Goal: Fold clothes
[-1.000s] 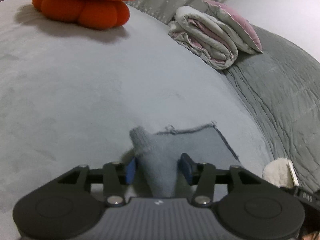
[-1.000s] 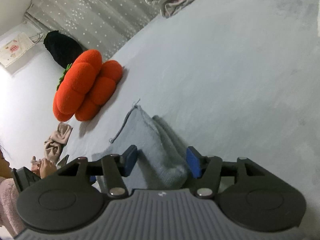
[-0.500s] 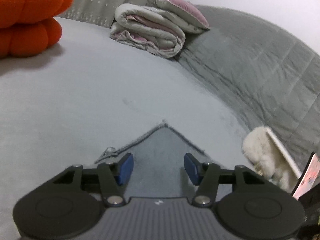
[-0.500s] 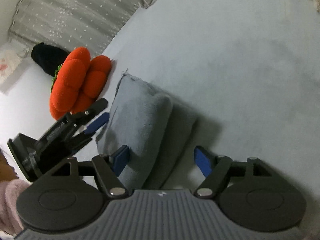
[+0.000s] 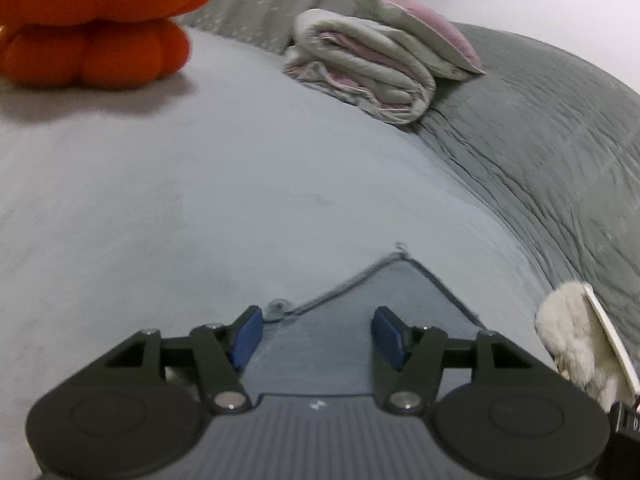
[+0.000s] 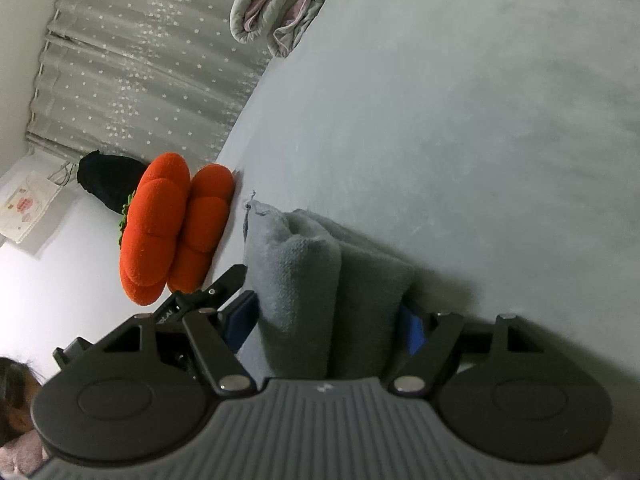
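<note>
**Bed surface, grey knit garment, two hand-held tongs**

1. Grey knit garment (image 5: 372, 304): lies on the pale grey bed (image 5: 240, 184). In the left wrist view one flat corner points away from the camera, with a darker hem and a loose thread loop at the edge. In the right wrist view the same garment (image 6: 320, 288) shows as a thick folded roll, its layers doubled over and standing up from the bed.

2. Left tongs (image 5: 316, 334): jaws opening, blue pads apart above the flat corner of the garment, neither pad pressing on it. They also appear at the left of the right wrist view.

3. Right tongs (image 6: 330, 326): jaws set wide, one on each side of the folded roll. The cloth fills the gap, but whether the pads press on it cannot be told; the right pad is partly hidden behind the fold.

4. Orange cushion (image 6: 172, 232): lobed, at the far side of the bed, well apart from the garment.

5. Folded quilt (image 5: 368, 68): cream and pink, a pink pillow on top, beside a dark grey bedspread (image 5: 540, 152).

6. White fluffy item (image 5: 576, 344): at the right edge; possibly a slipper, blurred.

7. Containers: none visible.
</note>
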`<state>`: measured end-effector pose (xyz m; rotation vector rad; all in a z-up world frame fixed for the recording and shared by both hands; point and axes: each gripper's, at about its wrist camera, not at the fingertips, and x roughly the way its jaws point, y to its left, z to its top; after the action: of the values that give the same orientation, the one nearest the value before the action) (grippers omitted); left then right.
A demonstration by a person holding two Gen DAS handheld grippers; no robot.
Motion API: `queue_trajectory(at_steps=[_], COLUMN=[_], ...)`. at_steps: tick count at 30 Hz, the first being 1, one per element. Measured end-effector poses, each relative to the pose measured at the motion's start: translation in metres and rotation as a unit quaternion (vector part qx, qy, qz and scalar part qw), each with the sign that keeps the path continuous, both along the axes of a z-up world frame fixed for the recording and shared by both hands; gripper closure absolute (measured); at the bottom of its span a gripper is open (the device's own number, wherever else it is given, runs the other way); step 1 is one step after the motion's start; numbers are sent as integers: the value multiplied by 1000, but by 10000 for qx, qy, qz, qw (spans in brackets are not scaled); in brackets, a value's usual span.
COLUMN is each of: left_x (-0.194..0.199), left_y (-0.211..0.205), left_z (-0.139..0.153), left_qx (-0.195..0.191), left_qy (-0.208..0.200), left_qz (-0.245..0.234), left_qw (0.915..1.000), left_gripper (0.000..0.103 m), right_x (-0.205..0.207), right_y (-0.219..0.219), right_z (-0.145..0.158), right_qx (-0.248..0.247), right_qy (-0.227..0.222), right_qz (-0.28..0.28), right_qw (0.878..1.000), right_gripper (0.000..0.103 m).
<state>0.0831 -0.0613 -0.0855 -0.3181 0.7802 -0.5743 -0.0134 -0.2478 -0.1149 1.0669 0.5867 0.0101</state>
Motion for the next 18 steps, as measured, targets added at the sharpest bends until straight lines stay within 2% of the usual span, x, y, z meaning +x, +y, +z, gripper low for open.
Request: queue_trajectory(at_steps=[3, 7, 9, 14, 18], left_x=[-5, -17, -20, -28, -36], left_y=[11, 38, 52, 71, 60], left_z=[7, 8, 4, -22, -35], left_qx=[105, -362, -647, -1510, -1981], left_qy=[356, 740, 1024, 1934, 2122], left_qz=[556, 988, 1218, 1471, 1351], left_qw=[9978, 9917, 9851, 9582, 9474], left_gripper=[40, 35, 34, 34, 34], right_x=[0, 3, 6, 6, 7], right_y=[1, -2, -4, -3, 0], right_z=[0, -2, -2, -1, 0], right_qx=[-7, 174, 271, 325, 183], right_qy=[31, 105, 141, 202, 193], right_qz=[-40, -106, -120, -202, -164], right_qw=[10000, 9997, 9995, 9991, 9995], right_gripper=[26, 26, 26, 26, 26])
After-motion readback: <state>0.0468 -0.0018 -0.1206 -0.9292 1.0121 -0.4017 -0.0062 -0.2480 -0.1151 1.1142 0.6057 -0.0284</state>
